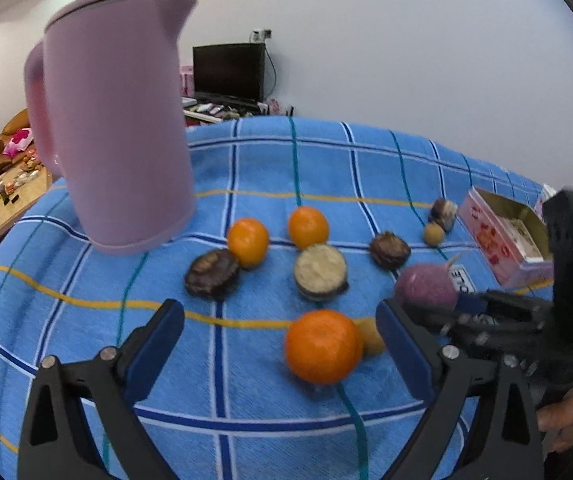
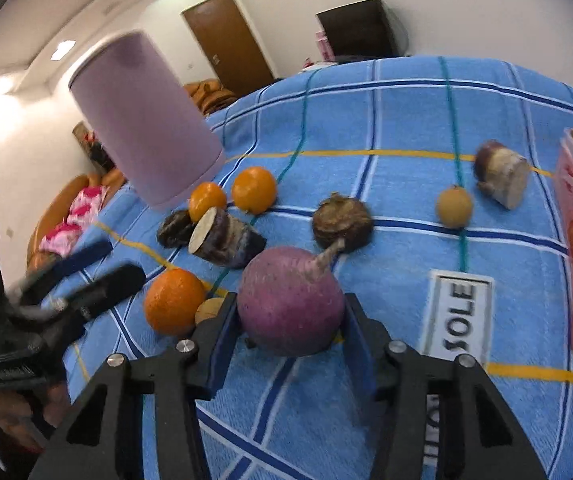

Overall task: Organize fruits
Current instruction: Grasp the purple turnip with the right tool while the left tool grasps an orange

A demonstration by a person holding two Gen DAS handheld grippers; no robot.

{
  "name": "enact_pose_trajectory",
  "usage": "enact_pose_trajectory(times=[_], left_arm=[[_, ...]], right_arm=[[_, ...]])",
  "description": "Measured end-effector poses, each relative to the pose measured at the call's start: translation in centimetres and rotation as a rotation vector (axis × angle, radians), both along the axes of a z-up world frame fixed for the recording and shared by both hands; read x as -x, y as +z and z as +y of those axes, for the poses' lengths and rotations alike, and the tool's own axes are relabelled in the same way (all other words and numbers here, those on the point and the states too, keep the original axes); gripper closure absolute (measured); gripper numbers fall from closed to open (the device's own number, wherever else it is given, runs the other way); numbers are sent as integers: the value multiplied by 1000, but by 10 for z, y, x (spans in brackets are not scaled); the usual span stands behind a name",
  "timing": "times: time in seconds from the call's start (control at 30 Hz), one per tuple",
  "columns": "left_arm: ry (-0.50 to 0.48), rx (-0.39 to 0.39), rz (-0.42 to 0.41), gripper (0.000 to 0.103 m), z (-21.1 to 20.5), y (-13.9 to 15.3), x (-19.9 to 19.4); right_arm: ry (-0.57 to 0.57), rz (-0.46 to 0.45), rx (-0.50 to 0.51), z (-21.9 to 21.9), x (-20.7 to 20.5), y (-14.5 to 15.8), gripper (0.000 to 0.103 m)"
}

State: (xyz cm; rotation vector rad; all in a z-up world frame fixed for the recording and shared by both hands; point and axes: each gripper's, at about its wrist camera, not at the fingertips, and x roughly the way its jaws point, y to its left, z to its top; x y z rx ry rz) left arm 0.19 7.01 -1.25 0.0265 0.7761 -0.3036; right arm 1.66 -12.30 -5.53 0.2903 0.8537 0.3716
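A round purple fruit (image 2: pixel 290 308) with a short stem rests on the blue checked cloth (image 2: pixel 406 128). My right gripper (image 2: pixel 290 300) is shut on it, a pad touching each side. In the left wrist view the same fruit (image 1: pixel 426 286) lies at the right. My left gripper (image 1: pixel 278 312) stands open over the cloth, and an orange (image 1: pixel 322 346) sits between its fingers, nearer the right one, untouched. A small tan fruit (image 1: pixel 372 340) lies behind that orange. Two more oranges (image 1: pixel 248 242) (image 1: pixel 308 227) and several dark cut fruits (image 1: pixel 320 272) lie farther back.
A tall pink kettle (image 1: pixel 114 120) stands at the back left of the cloth. A pink open box (image 1: pixel 502 236) sits at the right edge, with a white "SOLE" card (image 2: pixel 460 316) beside it. A person's hand (image 1: pixel 562 420) holds the right gripper.
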Motion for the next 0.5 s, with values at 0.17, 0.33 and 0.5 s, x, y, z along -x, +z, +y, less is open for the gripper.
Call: enact_pose_trajectory(times=[0.17,0.33,0.5], left_arm=[[-33,-58,45,16,-14,-17,-2],[-29,-59,45,17,-15,-23,-7],[2,-63,34,17,-14,-26,-12]], right_arm=[[-98,-90,-36,-32,19,18,51],[-139,-106,-41,-44,21,24,51],[-139,-82,-49,-44,18,21,51]])
